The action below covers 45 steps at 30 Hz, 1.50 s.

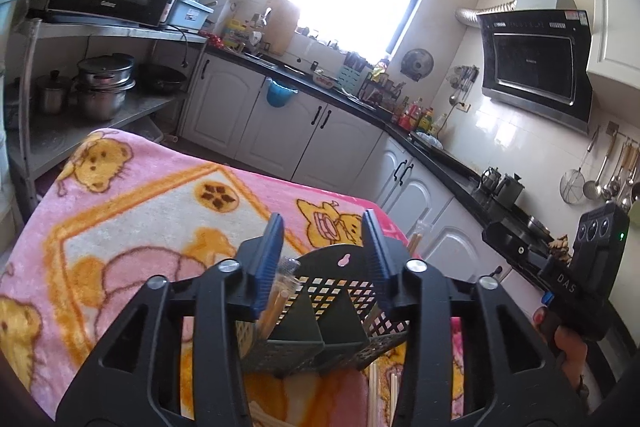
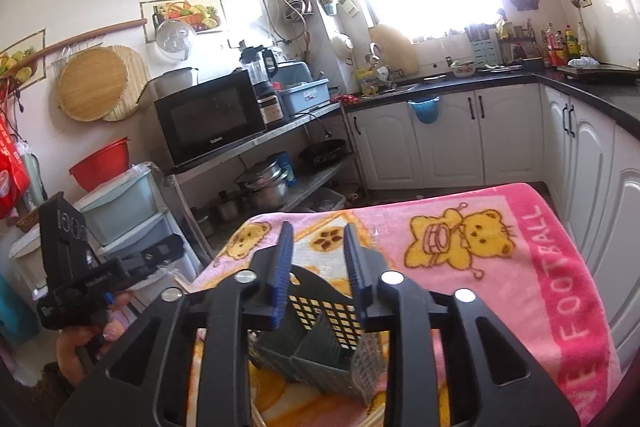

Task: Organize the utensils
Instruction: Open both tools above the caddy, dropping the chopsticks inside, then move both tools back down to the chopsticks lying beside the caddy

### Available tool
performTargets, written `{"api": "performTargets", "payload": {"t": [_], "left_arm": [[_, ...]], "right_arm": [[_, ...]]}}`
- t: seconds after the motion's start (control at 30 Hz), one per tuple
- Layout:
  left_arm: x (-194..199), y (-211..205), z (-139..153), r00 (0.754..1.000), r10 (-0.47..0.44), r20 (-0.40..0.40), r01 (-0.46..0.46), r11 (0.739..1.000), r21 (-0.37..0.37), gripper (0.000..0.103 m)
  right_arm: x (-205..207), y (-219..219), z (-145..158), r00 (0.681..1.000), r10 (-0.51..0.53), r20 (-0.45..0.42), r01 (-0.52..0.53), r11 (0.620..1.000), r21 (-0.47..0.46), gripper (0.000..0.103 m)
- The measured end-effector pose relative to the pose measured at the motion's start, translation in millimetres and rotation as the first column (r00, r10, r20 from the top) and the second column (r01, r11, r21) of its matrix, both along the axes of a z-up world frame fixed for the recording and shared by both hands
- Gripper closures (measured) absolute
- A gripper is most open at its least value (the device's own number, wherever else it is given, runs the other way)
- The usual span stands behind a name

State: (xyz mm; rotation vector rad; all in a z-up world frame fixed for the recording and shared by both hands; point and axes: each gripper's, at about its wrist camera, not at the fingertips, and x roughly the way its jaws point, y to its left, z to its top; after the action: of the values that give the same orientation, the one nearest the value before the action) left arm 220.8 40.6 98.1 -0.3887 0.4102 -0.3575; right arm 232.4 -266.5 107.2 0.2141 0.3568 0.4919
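Grippers both angle slightly down, left gripper and right gripper each part-open, gripping nothing, the dark utensil caddy low centre of frame between the jaws on the pink blanket.

The left tool hides the caddy's sides; chopsticks run off the bottom edge.
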Motion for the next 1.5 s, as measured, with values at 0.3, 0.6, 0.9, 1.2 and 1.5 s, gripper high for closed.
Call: {"api": "performTargets", "payload": {"t": [0.3, 0.6, 0.9, 1.2, 1.5], "left_arm": [[-22.5, 16.9, -4.4, 0.999, 0.053, -0.008, -0.053, 0.999, -0.007, 0.044], [-38.2, 28.4, -12.2, 0.995, 0.096, -0.029, -0.096, 0.995, -0.007, 0.027], [-49.1, 28.3, -25.5, 0.993, 0.101, -0.066, -0.102, 0.995, 0.002, 0.021], [-50.4, 27.8, -50.2, 0.984, 0.108, -0.141, -0.107, 0.994, 0.017, 0.021], [-49.7, 28.8, -72.8, 0.972, 0.113, -0.206, -0.110, 0.994, 0.028, 0.021]], "right_arm": [[-25.2, -1.3, -7.1, 1.000, -0.002, 0.016, 0.003, 0.999, -0.041, 0.060], [-49.3, 7.1, -12.8, 0.999, 0.028, 0.028, -0.026, 0.997, -0.078, 0.052], [-67.4, 18.5, -25.2, 0.998, 0.067, 0.006, -0.065, 0.990, -0.122, 0.048], [-82.9, 36.4, -47.5, 0.990, 0.130, -0.045, -0.136, 0.975, -0.175, 0.048], [-95.6, 54.5, -65.1, 0.979, 0.185, -0.084, -0.199, 0.958, -0.208, 0.048]]}}
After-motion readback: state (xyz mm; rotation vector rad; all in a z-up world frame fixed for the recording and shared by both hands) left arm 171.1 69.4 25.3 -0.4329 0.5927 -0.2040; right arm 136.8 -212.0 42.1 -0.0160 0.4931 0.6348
